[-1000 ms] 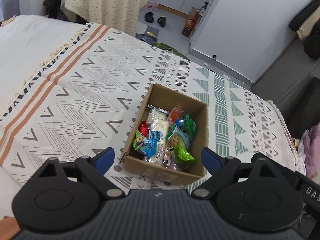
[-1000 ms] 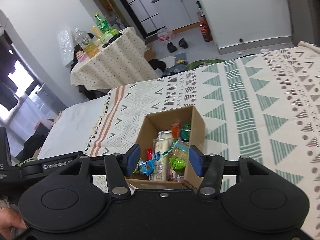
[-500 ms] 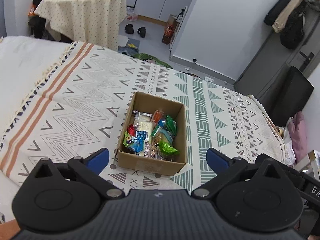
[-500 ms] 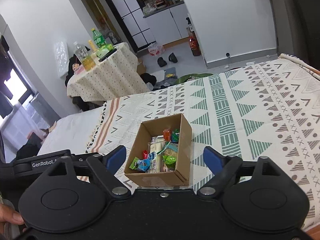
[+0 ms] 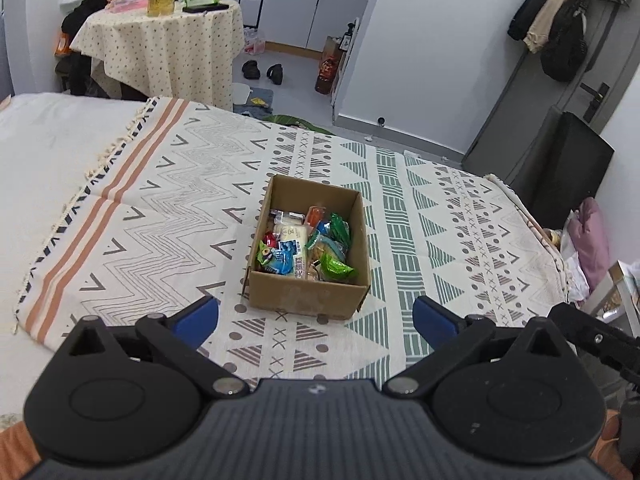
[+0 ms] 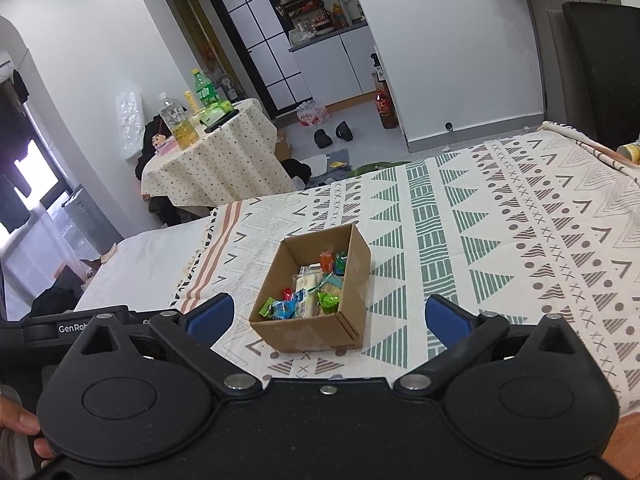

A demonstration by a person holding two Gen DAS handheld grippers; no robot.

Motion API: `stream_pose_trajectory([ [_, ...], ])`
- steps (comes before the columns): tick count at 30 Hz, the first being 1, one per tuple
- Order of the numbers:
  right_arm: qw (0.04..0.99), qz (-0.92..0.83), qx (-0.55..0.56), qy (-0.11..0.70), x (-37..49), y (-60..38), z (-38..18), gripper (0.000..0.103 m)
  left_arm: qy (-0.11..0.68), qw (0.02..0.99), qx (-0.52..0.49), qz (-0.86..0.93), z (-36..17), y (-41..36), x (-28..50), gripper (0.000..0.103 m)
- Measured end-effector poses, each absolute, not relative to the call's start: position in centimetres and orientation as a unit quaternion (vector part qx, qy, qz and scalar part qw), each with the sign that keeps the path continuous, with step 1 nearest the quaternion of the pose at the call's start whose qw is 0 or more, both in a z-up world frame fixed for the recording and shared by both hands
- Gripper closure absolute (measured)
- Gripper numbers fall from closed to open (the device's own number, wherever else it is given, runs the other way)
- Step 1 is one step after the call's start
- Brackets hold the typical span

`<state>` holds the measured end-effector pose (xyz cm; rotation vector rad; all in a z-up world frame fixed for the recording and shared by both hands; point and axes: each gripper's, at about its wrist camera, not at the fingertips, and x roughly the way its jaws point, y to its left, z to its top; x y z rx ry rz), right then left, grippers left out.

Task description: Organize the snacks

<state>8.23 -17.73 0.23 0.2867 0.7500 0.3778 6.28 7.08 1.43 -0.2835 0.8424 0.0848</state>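
A small open cardboard box (image 5: 304,298) (image 6: 304,332) sits on the patterned blanket (image 5: 160,200) (image 6: 500,240). Several wrapped snacks (image 5: 306,246) (image 6: 310,292) fill it, in green, blue, red, orange and white wrappers. My left gripper (image 5: 316,320) is open and empty, held back from the box's near side. My right gripper (image 6: 326,316) is open and empty too, pulled back and above the box. Part of the right gripper's body (image 5: 592,336) shows at the right edge of the left wrist view, and the left gripper's body (image 6: 80,326) at the left of the right wrist view.
A white sheet (image 5: 52,140) lies left of the blanket. Beyond the bed stands a small table (image 5: 168,48) (image 6: 216,160) with bottles. Shoes (image 5: 262,70) lie on the floor. A dark chair (image 5: 564,160) stands by the bed's right edge. A hand (image 6: 20,424) holds the gripper.
Both grippers have pulled back and up from the box, which looks smaller now. The right gripper's jaws have opened wide from a narrower gap. The box has not moved.
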Motion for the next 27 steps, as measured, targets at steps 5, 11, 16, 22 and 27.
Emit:
stream_pose_trajectory([
  [5,0.912,0.164,0.134,0.352,6.4,-18.5,0.8,0.0,0.398,0.909,-0.118,0.035,2.4,6.2,4.4,0.0],
  [11,0.919,0.149,0.129,0.341,4.2,-19.6,1.2,0.0,0.385,0.917,-0.099,0.031,3.4,5.5,1.9,0.0],
  [16,0.921,0.149,0.128,0.337,2.6,-20.2,1.4,0.0,0.38,0.921,-0.082,0.031,3.8,4.9,0.1,0.0],
  [22,0.926,0.152,0.11,0.327,0.6,-20.3,1.8,0.0,0.373,0.925,-0.06,0.033,4.2,4.5,-2.1,0.0],
  [27,0.928,0.161,0.095,0.321,-0.5,-20.0,2.3,0.0,0.364,0.93,-0.049,0.033,4.9,4.2,-3.6,0.0],
])
